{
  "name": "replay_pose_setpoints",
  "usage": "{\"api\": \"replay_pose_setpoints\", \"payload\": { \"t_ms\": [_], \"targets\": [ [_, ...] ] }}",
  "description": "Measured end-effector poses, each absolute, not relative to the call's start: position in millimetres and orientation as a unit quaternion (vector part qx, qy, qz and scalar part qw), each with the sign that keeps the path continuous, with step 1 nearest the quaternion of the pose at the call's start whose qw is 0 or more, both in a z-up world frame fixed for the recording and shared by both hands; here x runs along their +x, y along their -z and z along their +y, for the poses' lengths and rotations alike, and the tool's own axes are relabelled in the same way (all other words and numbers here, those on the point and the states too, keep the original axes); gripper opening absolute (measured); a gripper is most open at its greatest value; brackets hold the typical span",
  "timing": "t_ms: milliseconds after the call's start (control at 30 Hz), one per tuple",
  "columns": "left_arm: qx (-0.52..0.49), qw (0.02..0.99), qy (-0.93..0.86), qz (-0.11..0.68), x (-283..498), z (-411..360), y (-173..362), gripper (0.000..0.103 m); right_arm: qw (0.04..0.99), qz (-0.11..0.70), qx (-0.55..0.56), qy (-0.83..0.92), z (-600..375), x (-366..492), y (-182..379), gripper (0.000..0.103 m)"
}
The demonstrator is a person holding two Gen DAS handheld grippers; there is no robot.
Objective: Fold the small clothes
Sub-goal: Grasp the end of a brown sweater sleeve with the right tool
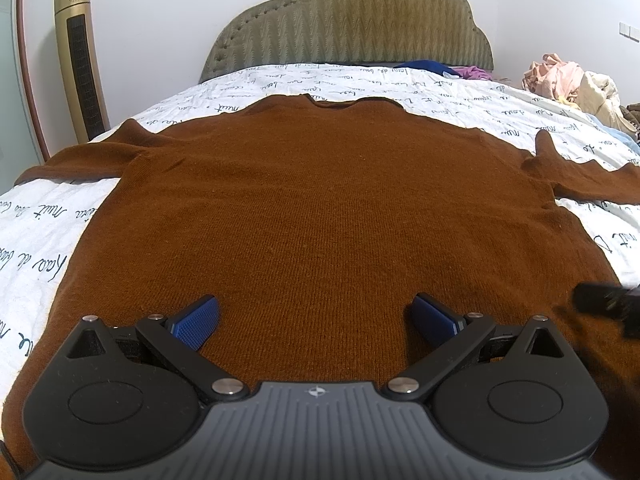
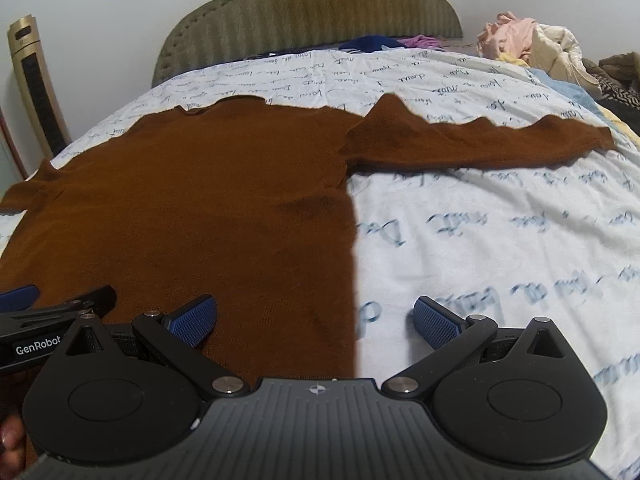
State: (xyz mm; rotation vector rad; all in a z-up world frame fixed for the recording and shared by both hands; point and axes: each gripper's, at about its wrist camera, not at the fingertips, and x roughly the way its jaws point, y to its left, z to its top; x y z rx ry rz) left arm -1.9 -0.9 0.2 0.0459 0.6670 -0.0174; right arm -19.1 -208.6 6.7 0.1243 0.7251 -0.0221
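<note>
A brown knit sweater (image 1: 320,200) lies flat and spread out on the bed, neck toward the headboard, both sleeves stretched sideways. It also shows in the right wrist view (image 2: 192,208), with its right sleeve (image 2: 480,144) laid out across the sheet. My left gripper (image 1: 316,320) is open and empty, low over the sweater's hem area. My right gripper (image 2: 316,320) is open and empty, straddling the sweater's right side edge, one finger over the knit and one over the sheet. The left gripper (image 2: 24,300) shows at the left edge of the right wrist view.
The bed has a white sheet with blue script (image 2: 500,240) and an olive padded headboard (image 1: 352,24). A heap of pink and cream clothes (image 2: 532,44) lies at the far right, blue and purple garments (image 2: 384,42) by the headboard. A gold tower fan (image 1: 80,56) stands left of the bed.
</note>
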Motion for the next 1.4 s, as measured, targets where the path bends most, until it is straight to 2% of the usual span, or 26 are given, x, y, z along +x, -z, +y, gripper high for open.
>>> {"api": "replay_pose_setpoints", "payload": {
  "t_ms": [200, 500, 700, 1033, 1200, 1400],
  "targets": [
    [0.022, 0.944, 0.009, 0.328, -0.5, -1.0, -1.3, 0.103, 0.935, 0.347, 0.075, 0.022, -269.9, -7.7, -31.1, 0.103],
    [0.024, 0.942, 0.023, 0.333, -1.1, -2.7, -8.6, 0.103, 0.916, 0.329, 0.226, 0.049, -405.8, 20.6, -38.4, 0.103],
    [0.002, 0.940, 0.053, 0.338, 7.5, -19.6, -26.3, 0.103, 0.908, 0.304, 0.271, 0.096, -473.2, 41.1, -39.2, 0.103],
    [0.016, 0.934, 0.103, 0.342, 68.4, -118.6, -47.7, 0.103, 0.877, 0.269, 0.385, 0.100, -542.8, 80.8, -19.0, 0.102],
    [0.052, 0.933, 0.107, 0.340, 91.4, -164.3, -39.8, 0.103, 0.876, 0.261, 0.393, 0.097, -555.4, 95.4, -10.4, 0.102],
    [0.026, 0.928, 0.097, 0.359, 117.1, -190.5, -23.5, 0.103, 0.868, 0.243, 0.421, 0.099, -575.0, 103.8, 1.5, 0.087]
  ]
}}
